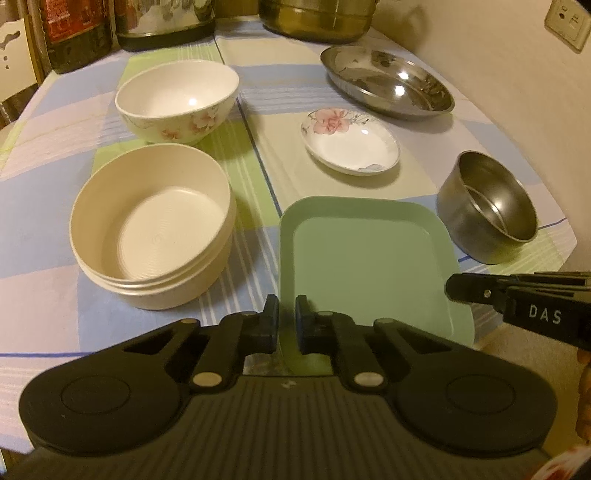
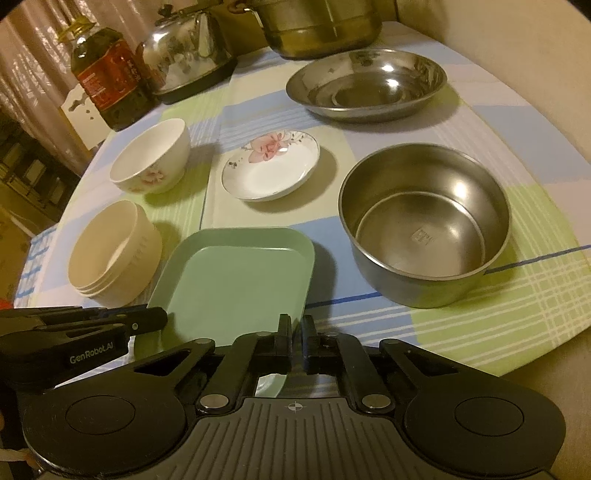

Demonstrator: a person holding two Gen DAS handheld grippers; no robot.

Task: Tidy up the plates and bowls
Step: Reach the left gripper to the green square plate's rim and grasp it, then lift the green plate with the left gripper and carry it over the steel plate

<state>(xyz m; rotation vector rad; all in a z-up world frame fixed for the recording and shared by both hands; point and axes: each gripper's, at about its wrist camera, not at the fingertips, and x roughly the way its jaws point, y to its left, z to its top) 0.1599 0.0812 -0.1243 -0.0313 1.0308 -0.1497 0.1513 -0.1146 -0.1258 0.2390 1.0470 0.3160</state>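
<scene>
Both grippers angle steeply down over the tabletop (image 1: 44, 155). Left gripper (image 1: 287, 317) jaws pinch the green plate (image 1: 365, 258) near edge. Right gripper (image 2: 296, 332) jaws pinch its near-right corner.

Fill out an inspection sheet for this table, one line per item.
Surface: table under a checked cloth.
Job's things: green square plate, cream ribbed bowl, floral bowl, floral saucer, steel bowl, steel dish; all separate, none stacked.
Clutter: oil bottle, kettle, large pot at the far edge.
Grippers: left gripper and right gripper each shut on the green plate's near rim.
Cables: nothing seen.
Surroundings: wall socket, curtain.
</scene>
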